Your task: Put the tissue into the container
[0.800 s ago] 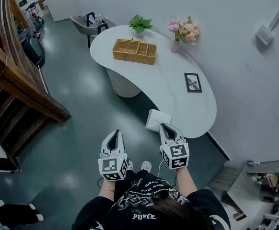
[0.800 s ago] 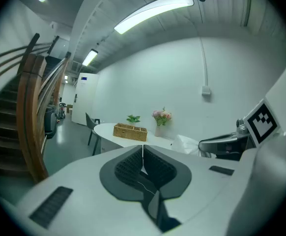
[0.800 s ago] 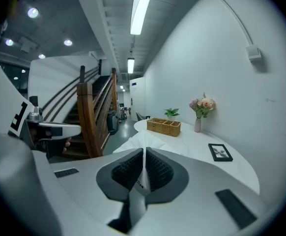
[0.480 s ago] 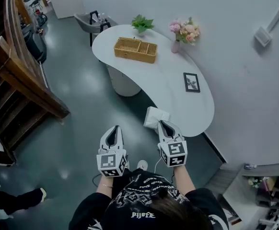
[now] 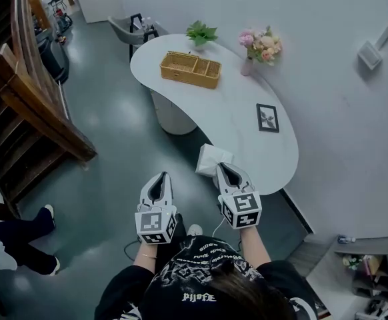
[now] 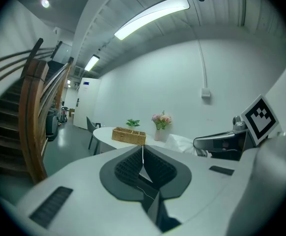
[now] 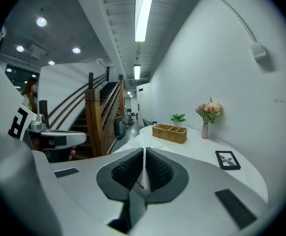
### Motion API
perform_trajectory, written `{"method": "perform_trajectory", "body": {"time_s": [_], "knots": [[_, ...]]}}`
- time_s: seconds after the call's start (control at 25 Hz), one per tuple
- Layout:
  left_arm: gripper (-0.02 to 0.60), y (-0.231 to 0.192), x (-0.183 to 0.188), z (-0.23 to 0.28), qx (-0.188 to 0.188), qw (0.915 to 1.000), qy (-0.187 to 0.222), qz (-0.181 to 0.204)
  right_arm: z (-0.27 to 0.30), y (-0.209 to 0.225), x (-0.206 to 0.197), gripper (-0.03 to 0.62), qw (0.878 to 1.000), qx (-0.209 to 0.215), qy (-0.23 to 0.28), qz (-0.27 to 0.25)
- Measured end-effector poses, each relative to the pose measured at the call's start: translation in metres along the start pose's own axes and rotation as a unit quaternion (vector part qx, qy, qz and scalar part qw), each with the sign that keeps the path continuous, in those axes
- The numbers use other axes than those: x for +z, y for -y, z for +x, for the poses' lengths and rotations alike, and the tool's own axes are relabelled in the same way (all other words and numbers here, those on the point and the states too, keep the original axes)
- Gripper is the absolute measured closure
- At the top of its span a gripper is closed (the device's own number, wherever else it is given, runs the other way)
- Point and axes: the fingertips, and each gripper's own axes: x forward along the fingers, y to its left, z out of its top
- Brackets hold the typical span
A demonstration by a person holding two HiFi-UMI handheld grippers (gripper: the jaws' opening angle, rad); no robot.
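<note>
1. Change since a moment ago is slight: the tissue [image 5: 211, 160] has drifted a little to the left and now hangs over the near left edge of the table [image 5: 234, 112], carried in the air and not resting on the top
2. Both grippers sit at about the same place in the head view as before, low and in front of the body, while a person [image 5: 21, 235] at the left edge of that view has walked further up the floor
3. Basket [image 5: 190, 70] has not shifted; it stands at the far left end of the table, well apart from the tissue, with nothing white showing in its compartments
4. For the task this reads as the carrying stretch: the pick-up looks done, and nearly the whole length of the table is left to cover before any release
5. Right gripper [image 5: 225, 172] has its jaws drawn in to a thin slit, and its own view shows a flat white strip with small print pinched between the pads, so it grips the tissue by one edge and the rest sticks out ahead of the tips
6. Left gripper [image 5: 159, 181] has its jaws pressed together with only a hairline between the pads and nothing in them; it hangs beside the right one, off the table's near edge, touching nothing
</note>
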Motion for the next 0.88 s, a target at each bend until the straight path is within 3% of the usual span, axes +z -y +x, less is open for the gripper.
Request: {"method": "perform_trajectory", "body": {"time_s": [0.32,0.88], "knots": [[0.557,-0.023,0.011,0.064,-0.025,0.9997,-0.001,0.0,0.058,0.02,0.016,0.559,1.0,-0.013,-0.006,-0.008],[0.557,-0.125,0.059,0.194,-0.048,0.9988,-0.007,0.002,0.2,0.033,0.074,0.559,0.999,-0.041,-0.014,-0.015]]}}
